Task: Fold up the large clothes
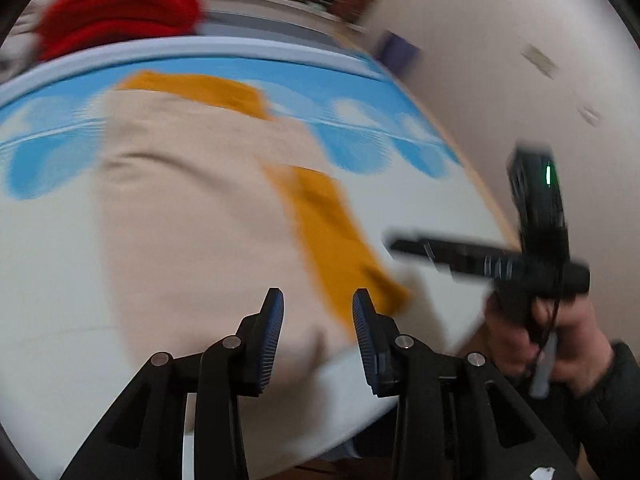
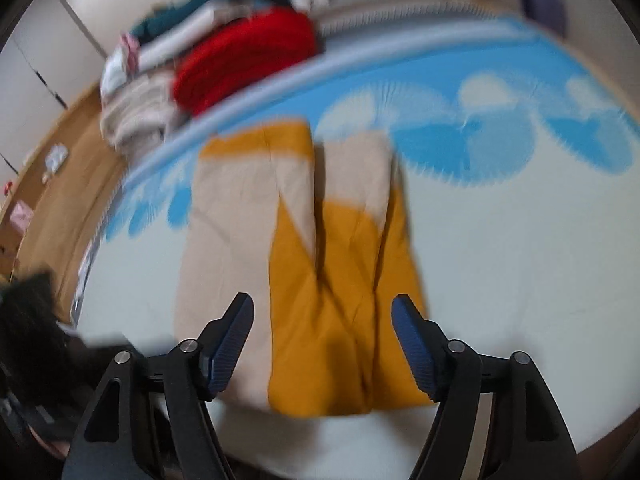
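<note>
A large beige and mustard-yellow garment (image 1: 200, 208) lies flat on a bed sheet (image 1: 52, 272) printed white and blue. In the right wrist view the garment (image 2: 340, 300) shows folded lengthwise, with a mustard panel over the beige part. My left gripper (image 1: 318, 300) hovers open over the garment's near edge, and its pads hold nothing. My right gripper (image 2: 323, 304) stands wide open above the mustard end, also with nothing held. Both views are blurred.
A red folded pile (image 2: 248, 60) and a heap of pale clothes (image 2: 136, 116) lie beyond the bed's far edge. A wooden floor (image 2: 60, 184) runs along the left. A hand (image 1: 560, 340) holding a black tool is at the bed's right edge, near a pale wall (image 1: 500, 60).
</note>
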A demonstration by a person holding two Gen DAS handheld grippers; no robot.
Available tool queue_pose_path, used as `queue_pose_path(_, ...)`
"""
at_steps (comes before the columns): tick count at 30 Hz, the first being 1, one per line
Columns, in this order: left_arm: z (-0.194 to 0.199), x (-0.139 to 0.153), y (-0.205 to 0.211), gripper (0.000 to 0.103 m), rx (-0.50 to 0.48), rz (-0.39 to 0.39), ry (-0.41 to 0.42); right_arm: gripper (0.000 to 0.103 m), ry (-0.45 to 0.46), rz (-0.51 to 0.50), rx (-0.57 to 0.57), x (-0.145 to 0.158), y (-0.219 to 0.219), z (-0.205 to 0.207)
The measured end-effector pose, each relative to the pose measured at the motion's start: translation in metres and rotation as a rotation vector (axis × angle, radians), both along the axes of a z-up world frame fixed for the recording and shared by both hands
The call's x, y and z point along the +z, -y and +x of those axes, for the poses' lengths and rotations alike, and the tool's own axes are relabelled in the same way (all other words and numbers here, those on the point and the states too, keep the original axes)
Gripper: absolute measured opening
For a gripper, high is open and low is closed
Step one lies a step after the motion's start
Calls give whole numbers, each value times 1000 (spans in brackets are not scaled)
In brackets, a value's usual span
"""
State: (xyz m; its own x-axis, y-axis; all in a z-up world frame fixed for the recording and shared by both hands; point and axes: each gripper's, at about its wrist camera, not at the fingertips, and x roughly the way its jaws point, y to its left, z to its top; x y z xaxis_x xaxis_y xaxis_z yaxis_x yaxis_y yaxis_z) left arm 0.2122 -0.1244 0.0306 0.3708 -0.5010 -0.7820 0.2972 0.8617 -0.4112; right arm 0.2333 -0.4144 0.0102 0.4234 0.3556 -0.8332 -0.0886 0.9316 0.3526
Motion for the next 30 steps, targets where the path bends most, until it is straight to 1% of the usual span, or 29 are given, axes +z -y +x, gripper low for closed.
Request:
queue_pose_path(2, 3, -7, -21, 32, 98, 73, -18, 72, -108, -55, 3, -29, -10, 6)
queue_pose_path(3, 4, -10, -26, 32, 123, 94, -34, 72, -157, -77, 2, -42, -12, 8)
queue_pose_path(4, 5, -14, -31, 32, 143, 126, -53, 72, -232, -107, -3, -59, -14, 9)
queue_pose_path(5, 4, -18, -35, 32, 154, 154, -60, 72, -301, -116, -13, -75, -15, 11)
queue_pose_path(7, 2, -23, -38, 32, 170, 212, -68, 54, -338, -96, -16, -86, -18, 13)
queue_pose_path(8, 2, -25, -38, 32, 172, 230, -71, 31, -332, -83, -3, -84, -21, 14)
queue_pose_path(9, 1, -25, -38, 32, 174, 237, -69, 11, -316, -84, 3, -81, -23, 13)
queue_pose_path(11, 0, -24, -40, 32, 178, 242, -66, 9, -241, -76, 40, -67, -26, 10)
queue_pose_path(13, 2, -22, -47, 32, 180, 230, -61, 8, -136, -22, 42, -41, -20, 4)
queue_pose_path(14, -1, -21, -47, 32, 178, 228, -58, 8, -52, 38, 31, -21, -9, -1)
queue_pose_path(15, -2, -20, -46, 32, 172, 225, -59, 8, 4, 73, 16, -9, 0, -6)
queue_pose_path(16, -3, -20, -44, 32, 166, 221, -63, 8, 47, 96, -7, 1, 12, -12)
queue_pose_path(17, -2, -22, -40, 32, 155, 211, -72, 8, 60, 95, -32, 4, 20, -16)
queue_pose_path(18, -1, -24, -39, 32, 148, 202, -82, 8, 46, 77, -67, 0, 31, -19)
queue_pose_path(19, 1, -28, -36, 34, 138, 196, -100, 8, -10, 37, -104, -13, 42, -17)
queue_pose_path(21, 4, -47, -26, 36, 103, 217, -174, 8, -144, -44, -154, -44, 54, -12)
queue_pose_path(22, 5, -61, -20, 36, 81, 224, -234, 8, -193, -76, -165, -57, 57, -9)
queue_pose_path(23, 4, -73, -17, 36, 74, 226, -277, 8, -237, -116, -164, -70, 58, -5)
queue_pose_path(25, 3, -90, -13, 37, 68, 260, -332, 8, -253, -156, -145, -79, 58, 0)
queue_pose_path(27, 2, -98, -13, 41, 75, 284, -348, 11, -280, -170, -119, -87, 55, 4)
queue_pose_path(28, 2, -98, -15, 43, 79, 282, -354, 15, -301, -178, -113, -92, 54, 5)
queue_pose_path(30, 3, -98, -16, 43, 85, 270, -364, 23, -301, -185, -113, -91, 53, 6)
